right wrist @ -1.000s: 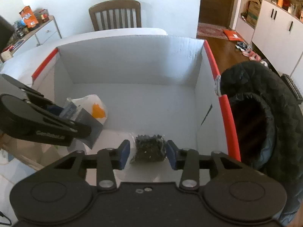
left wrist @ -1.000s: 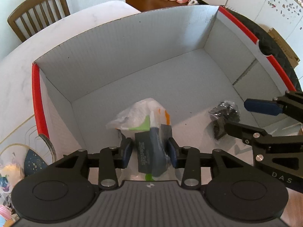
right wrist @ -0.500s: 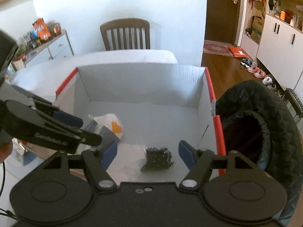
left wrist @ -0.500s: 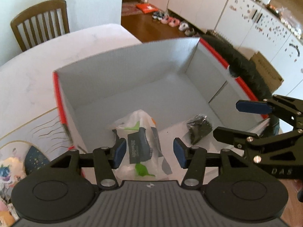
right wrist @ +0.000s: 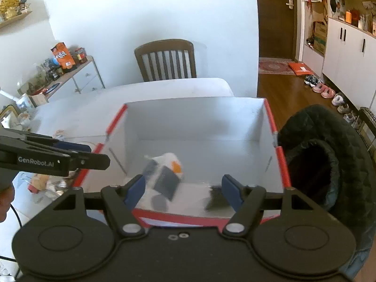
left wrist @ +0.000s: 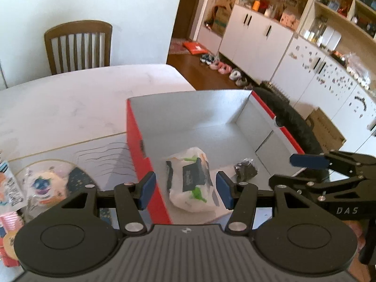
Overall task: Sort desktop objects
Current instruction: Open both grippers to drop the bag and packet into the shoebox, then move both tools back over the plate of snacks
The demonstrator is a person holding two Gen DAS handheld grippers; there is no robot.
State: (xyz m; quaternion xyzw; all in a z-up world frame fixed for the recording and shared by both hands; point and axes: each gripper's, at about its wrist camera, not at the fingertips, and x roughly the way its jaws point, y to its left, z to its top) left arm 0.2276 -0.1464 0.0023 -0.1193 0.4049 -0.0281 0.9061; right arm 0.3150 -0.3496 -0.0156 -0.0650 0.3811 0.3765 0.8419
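Observation:
A white box with red edges (left wrist: 134, 129) (right wrist: 280, 162) stands on the table. On its floor lie a white plastic packet with a dark label (left wrist: 190, 183) (right wrist: 164, 178) and, to its right, a small black bag (left wrist: 245, 170) (right wrist: 216, 197). My left gripper (left wrist: 185, 189) (right wrist: 94, 154) hovers open above the box's near left corner, with nothing between its fingers. Above the near rim, my right gripper (right wrist: 183, 190) (left wrist: 291, 170) is open too and holds nothing. Both lie well below the blue pads.
A black padded jacket (right wrist: 329, 164) bulges against the box's right side. Snack packets (left wrist: 40, 188) lie on a patterned mat left of the box. A wooden chair (right wrist: 165, 58) stands at the table's far edge. Beyond it are cabinets and shoes on the floor.
Both grippers let go: the left released the white packet, the right the black bag. Both opened, rose and drew back from the box, leaving the items on its floor.

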